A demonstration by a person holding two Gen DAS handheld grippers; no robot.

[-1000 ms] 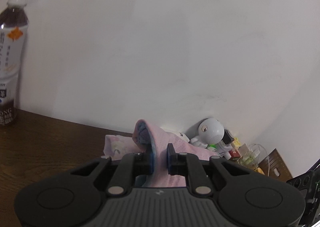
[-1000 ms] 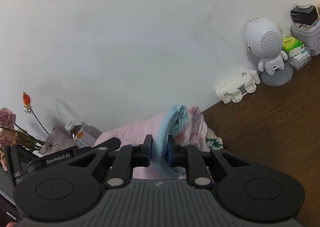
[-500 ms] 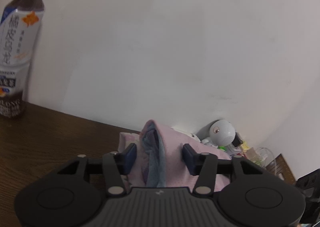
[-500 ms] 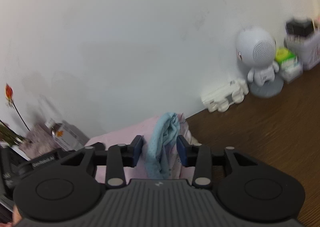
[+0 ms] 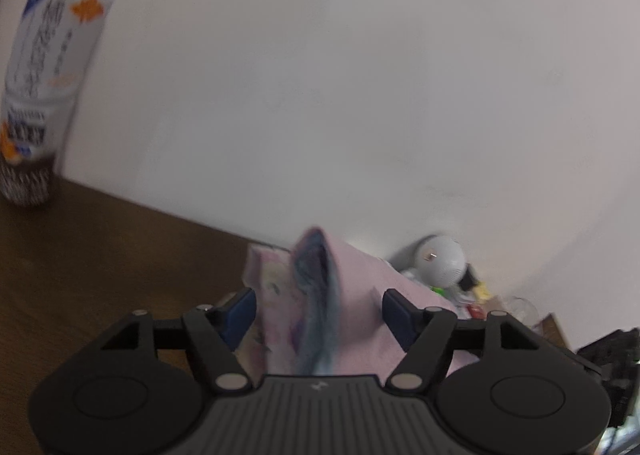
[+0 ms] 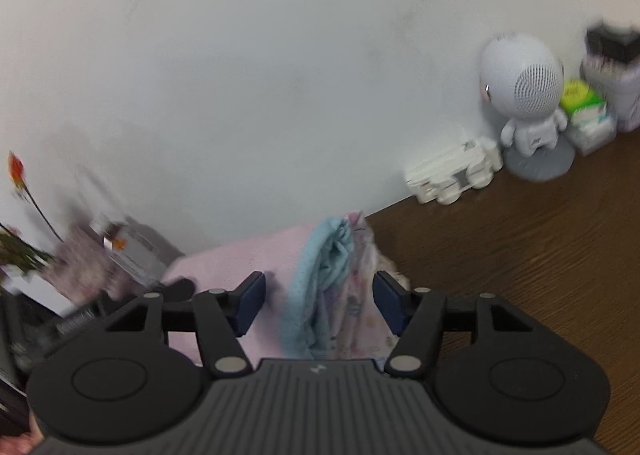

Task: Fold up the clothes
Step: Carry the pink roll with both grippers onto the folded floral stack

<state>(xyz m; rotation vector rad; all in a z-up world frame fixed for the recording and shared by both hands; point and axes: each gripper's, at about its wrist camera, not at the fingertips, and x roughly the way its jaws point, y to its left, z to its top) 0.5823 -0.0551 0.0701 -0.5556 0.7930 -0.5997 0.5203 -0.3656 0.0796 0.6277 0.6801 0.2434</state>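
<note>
A pink garment [image 5: 352, 303] with a blue inner lining lies on the dark wooden table [image 5: 100, 255] close to the white wall. In the left wrist view a raised fold with a blue edge [image 5: 316, 295] stands between the fingers of my left gripper [image 5: 319, 315], which is open and not touching it. In the right wrist view the same pink garment [image 6: 240, 259] shows a bunched light-blue fold [image 6: 320, 287] between the spread fingers of my right gripper [image 6: 319, 303], also open. The cloth beneath both grippers is hidden by their bodies.
A tall drink bottle [image 5: 44, 75] stands at the left by the wall. A white round-headed robot figure [image 6: 524, 103], a white toy train [image 6: 452, 175] and small boxes [image 6: 588, 111] line the wall at right. Flowers [image 6: 20, 239] and a lying bottle [image 6: 128, 251] are at left.
Both grippers were shut on folds of the garment a second ago; both have opened wide and let the cloth go. The released folds stay raised between the fingers.
</note>
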